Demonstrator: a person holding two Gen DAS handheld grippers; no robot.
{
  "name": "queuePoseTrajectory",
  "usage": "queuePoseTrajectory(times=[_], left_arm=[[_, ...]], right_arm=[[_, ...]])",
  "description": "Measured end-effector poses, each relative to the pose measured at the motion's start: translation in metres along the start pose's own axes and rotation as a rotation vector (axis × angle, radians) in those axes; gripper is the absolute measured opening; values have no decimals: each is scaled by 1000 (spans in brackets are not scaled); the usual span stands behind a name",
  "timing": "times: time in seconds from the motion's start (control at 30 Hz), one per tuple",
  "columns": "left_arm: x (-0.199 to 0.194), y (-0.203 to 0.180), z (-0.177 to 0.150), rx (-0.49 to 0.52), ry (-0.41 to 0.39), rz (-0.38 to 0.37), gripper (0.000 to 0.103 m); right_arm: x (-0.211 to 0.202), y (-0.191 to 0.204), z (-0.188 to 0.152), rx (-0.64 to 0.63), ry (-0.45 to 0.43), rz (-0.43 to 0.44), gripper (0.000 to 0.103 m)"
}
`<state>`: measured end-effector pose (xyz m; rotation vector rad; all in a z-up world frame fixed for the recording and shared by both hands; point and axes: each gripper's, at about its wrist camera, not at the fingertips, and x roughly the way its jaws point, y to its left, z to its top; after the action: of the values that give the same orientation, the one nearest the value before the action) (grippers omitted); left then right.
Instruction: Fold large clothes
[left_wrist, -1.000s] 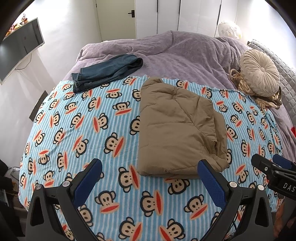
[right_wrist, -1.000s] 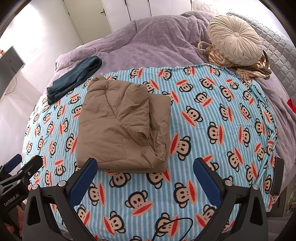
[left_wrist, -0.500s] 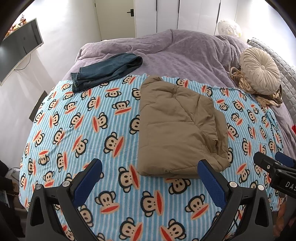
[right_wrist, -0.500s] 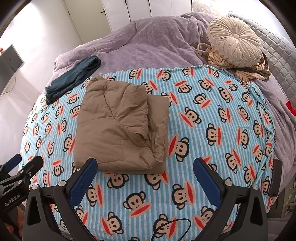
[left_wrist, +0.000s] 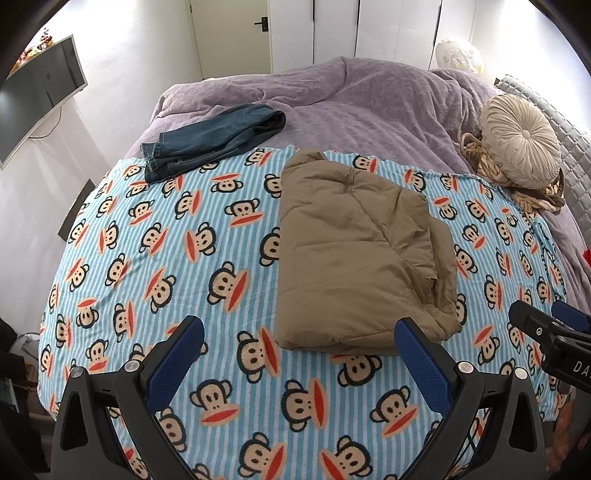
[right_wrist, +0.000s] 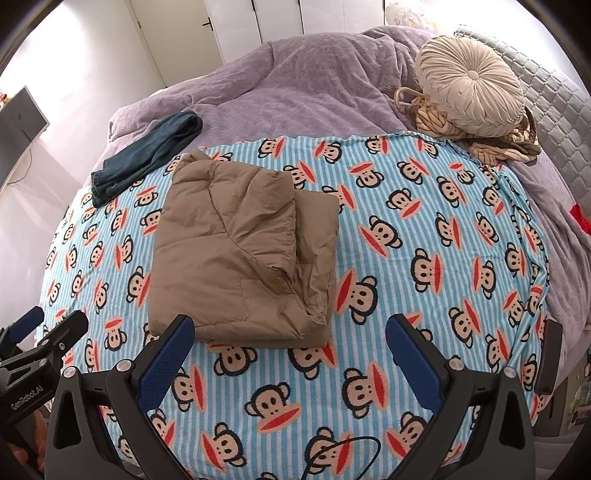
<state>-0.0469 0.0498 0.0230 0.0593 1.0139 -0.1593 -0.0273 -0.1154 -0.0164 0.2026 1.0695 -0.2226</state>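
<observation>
Your left gripper (left_wrist: 299, 354) and right gripper (right_wrist: 290, 350) were both spread wide and empty. The folded tan puffer jacket (left_wrist: 354, 254) lay on the monkey-print blanket (left_wrist: 155, 258), just beyond them. Its loose right flap could spring open, because padded fabric resists creasing.

Round cushion (left_wrist: 521, 140) on a purple blanket (left_wrist: 369, 99); monitor (left_wrist: 37, 92) on the wall

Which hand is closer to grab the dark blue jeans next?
Probably the left gripper: the folded dark blue jeans lie at the far left, on its side. Both jaws stand open, holding nothing.
</observation>
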Motion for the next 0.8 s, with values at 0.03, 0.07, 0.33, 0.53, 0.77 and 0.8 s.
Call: queuePoseTrajectory(times=[0.03,0.07,0.33,0.53,0.77,0.8], left_arm=[[-1,-1,1,-1,0,0,103],[0,0,1,-1,0,-1,103],[0,0,1,0,-1,-1,103],[0,0,1,1,-1,0,103],[0,1,1,2,-1,-2,103],[1,1,1,3,-1,-1,103]], right_arm=[[0,0,0,0,0,0,103],[0,0,0,-1,0,0,103],[0,2,0,-1,0,-1,103],[0,2,1,-2,-1,-3,103],[0,1,2,-4,-1,-5,103],[-1,2,2,-2,-1,-5,103]])
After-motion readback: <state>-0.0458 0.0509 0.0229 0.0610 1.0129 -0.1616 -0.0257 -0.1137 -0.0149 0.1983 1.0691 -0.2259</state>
